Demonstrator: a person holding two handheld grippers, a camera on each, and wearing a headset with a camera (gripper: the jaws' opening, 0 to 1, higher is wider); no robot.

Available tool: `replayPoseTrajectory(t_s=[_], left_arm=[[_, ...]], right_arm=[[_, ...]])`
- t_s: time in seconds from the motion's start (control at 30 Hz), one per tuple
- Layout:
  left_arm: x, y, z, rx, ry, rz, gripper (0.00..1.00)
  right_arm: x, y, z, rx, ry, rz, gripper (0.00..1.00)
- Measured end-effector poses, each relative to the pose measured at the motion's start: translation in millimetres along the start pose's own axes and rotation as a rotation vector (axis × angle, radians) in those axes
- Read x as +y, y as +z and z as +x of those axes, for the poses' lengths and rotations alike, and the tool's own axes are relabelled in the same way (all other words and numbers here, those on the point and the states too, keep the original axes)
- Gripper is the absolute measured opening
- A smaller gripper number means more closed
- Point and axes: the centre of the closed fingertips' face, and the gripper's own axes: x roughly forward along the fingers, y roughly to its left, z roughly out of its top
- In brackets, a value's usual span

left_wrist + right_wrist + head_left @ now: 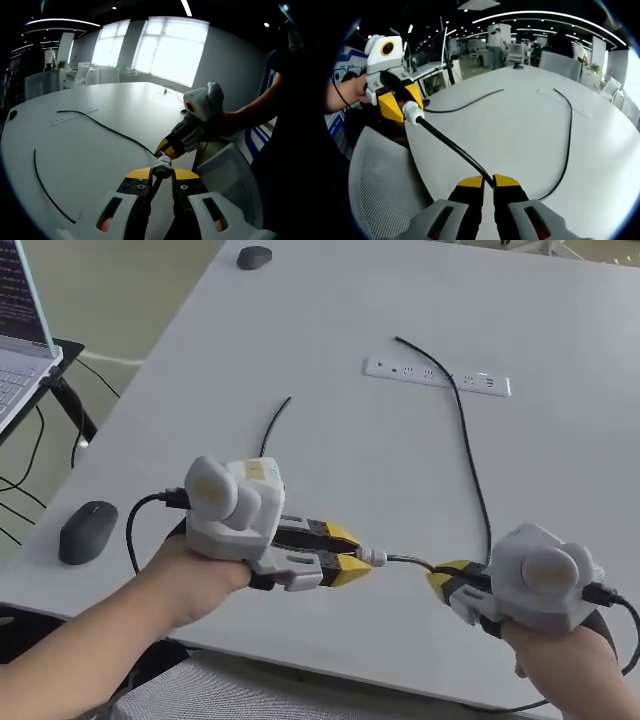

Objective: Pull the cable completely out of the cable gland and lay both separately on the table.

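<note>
Cable gland (pixel 372 557) is up in the air over the near edge of the table (pixel 330 330). We see a small white fitting with a rounded body, sitting right at the yellow tips of the left gripper (pixel 352 554). That gripper is clamped on it: in the left gripper view the gland (pixel 162 165) pokes up between the two closed jaws. Out of its nose comes the cable (pixel 405 561), thin, black and round, running straight and taut across a short gap to the right gripper (pixel 443 577).

From the right gripper view we get it clean. The cable (pixel 451 145) is a tight black line from the gland (pixel 412 112) down into that gripper's own jaws, which are pinched shut on it. So the cable sits inside the gland, not parted from it.

Beyond the right gripper the rest of the cable lies on the table, curving away in a long arc past the white power strip (pixel 437 375). A second cable (pixel 275 425), short and black, lies loose on the table, well apart from both grippers. A dark mouse (pixel 88 531) rests near the table's left edge, close to the left hand (pixel 190 585). The two grippers are near each other, tips facing, with just that bare run of cable between them.
</note>
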Motion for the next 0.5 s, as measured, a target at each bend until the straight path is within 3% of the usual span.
replayPoseTrajectory(t_s=[0.2, 0.33, 0.5], left_arm=[[1.5, 1.8, -2.4, -0.007, 0.016, 0.001, 0.15], [0.7, 1.9, -2.2, -0.005, 0.015, -0.005, 0.15], [-0.9, 3.8, -2.5, -0.006, 0.012, -0.014, 0.15]], right_arm=[[0.4, -1.1, -5.0, -0.017, 0.009, -0.009, 0.02], [2.7, -1.9, -7.8, -0.02, 0.003, -0.075, 0.02], [2.4, -0.5, -9.8, -0.03, 0.014, -0.089, 0.02]])
